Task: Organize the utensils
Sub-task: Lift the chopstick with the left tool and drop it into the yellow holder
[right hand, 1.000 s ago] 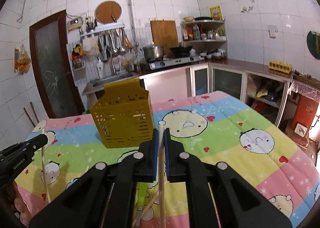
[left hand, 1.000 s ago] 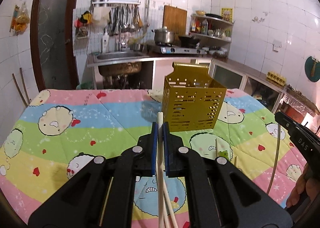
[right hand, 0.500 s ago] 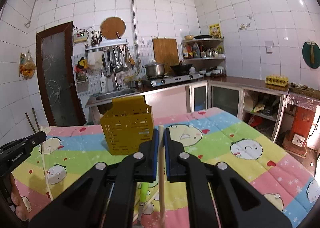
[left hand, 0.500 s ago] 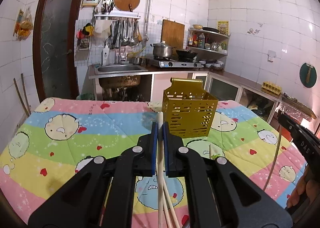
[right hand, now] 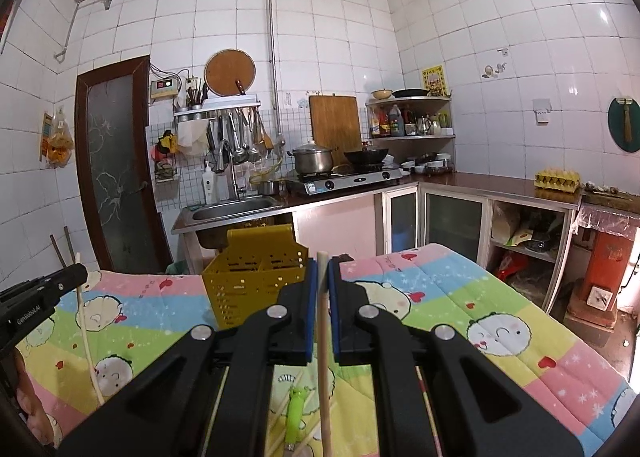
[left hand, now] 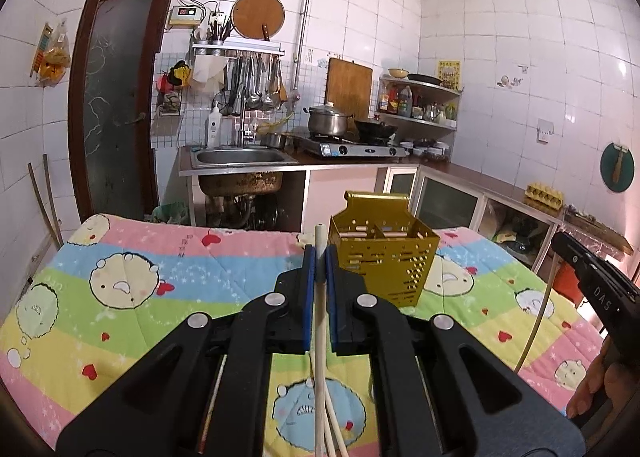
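My left gripper (left hand: 320,257) is pinched tight on a pale chopstick (left hand: 320,321). The stick stands nearly straight up between the blue pads (left hand: 307,297), and its flat top pokes out just above them. Its lower end runs down toward the bottom of my left view, where more pale sticks (left hand: 334,425) lie on the cloth.

My right gripper (right hand: 322,269) is pinched tight on a chopstick of its own (right hand: 324,357). This one looks a bit more tan near the bottom. It also stands nearly straight up, with its top just over the pads.

The yellow basket (left hand: 382,257) with little holes sits on the table, which is covered by a bright striped cloth (left hand: 128,285) with round cartoon faces. In my left view the basket is just behind and to the right of the stick I hold. In my right view the basket (right hand: 256,277) is behind and to the left. I can see wooden bars inside it that split it into parts.

A small green thing (right hand: 295,413) lies on the cloth under my right gripper; I cannot tell what it is.

Each view shows the other gripper at the edge, holding its stick
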### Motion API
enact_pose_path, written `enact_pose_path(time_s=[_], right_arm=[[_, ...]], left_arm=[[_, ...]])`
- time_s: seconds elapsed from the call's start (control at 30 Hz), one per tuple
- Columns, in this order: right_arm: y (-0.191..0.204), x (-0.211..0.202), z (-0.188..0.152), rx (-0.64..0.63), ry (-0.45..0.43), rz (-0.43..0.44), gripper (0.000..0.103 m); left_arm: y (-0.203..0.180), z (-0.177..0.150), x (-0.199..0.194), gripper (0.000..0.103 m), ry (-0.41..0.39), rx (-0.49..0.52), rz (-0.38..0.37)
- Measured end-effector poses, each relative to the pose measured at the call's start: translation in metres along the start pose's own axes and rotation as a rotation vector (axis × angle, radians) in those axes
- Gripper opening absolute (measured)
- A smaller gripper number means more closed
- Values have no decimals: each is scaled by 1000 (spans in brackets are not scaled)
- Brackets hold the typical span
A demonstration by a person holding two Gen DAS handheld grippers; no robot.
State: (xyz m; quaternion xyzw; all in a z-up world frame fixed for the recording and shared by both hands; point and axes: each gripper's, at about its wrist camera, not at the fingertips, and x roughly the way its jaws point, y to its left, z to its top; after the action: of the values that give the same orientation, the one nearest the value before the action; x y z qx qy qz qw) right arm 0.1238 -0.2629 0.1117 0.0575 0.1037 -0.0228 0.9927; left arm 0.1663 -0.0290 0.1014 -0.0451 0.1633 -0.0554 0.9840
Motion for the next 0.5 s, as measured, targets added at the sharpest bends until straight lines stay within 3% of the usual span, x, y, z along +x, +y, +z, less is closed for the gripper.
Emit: enact_pose_path(time_s=[0.23, 0.5], right_arm=[[12, 12, 28, -12, -50, 17, 6], [25, 51, 89, 0, -124, 48, 6]], left_arm=[[-3, 22, 12, 4, -26, -9, -19], [-20, 94, 36, 4, -119, -19, -70]])
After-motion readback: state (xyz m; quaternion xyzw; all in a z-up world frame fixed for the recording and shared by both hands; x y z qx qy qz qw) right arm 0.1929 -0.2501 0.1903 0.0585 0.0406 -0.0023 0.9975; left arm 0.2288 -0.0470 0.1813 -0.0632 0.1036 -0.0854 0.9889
